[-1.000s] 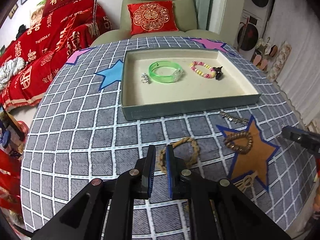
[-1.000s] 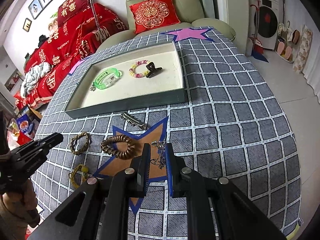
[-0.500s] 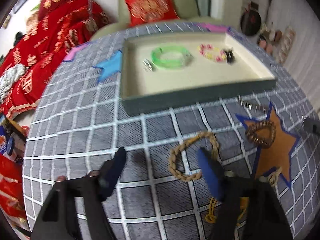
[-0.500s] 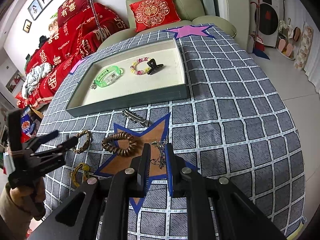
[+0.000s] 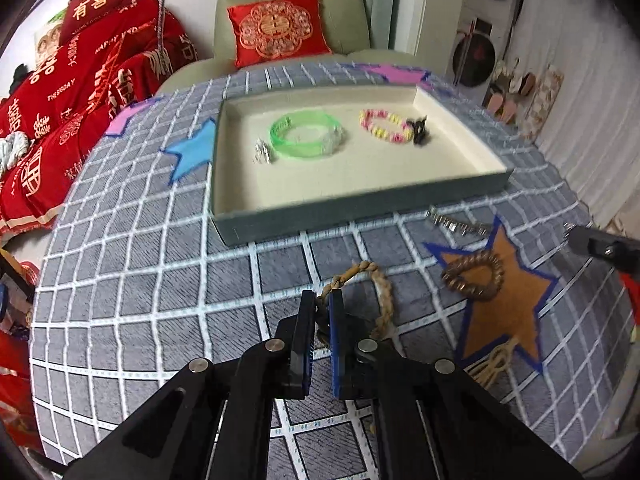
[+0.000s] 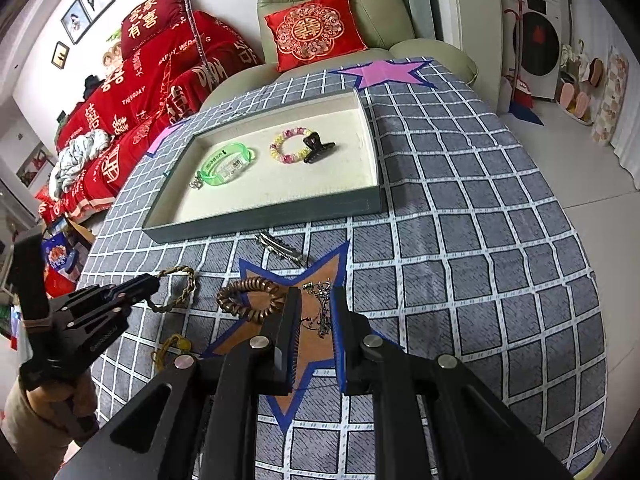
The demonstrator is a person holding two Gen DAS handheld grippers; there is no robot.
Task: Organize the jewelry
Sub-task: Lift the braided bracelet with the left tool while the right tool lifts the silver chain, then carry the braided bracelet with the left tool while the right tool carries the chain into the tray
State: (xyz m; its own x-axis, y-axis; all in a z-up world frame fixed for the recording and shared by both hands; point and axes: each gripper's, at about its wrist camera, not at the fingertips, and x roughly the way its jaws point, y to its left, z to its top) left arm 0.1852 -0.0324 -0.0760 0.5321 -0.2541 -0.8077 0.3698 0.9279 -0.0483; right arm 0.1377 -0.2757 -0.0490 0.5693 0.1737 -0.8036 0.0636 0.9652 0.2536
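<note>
The tray (image 5: 360, 204) sits on the checked cloth (image 5: 140, 280) and already holds a green bangle (image 5: 306, 136), a pink-and-yellow bead bracelet (image 5: 384, 130), a black hair claw (image 5: 420, 131) and a small silver piece (image 5: 263, 155). The step in hand looks like pickup: the left gripper (image 5: 320, 312) is clamped on the braided rope bracelet (image 5: 380, 292) just before the tray, so the next move calls for lifting it over the near wall. The right gripper (image 6: 314, 320), fingers slightly apart and holding nothing, hovers over a silver chain (image 6: 322, 304)
</note>
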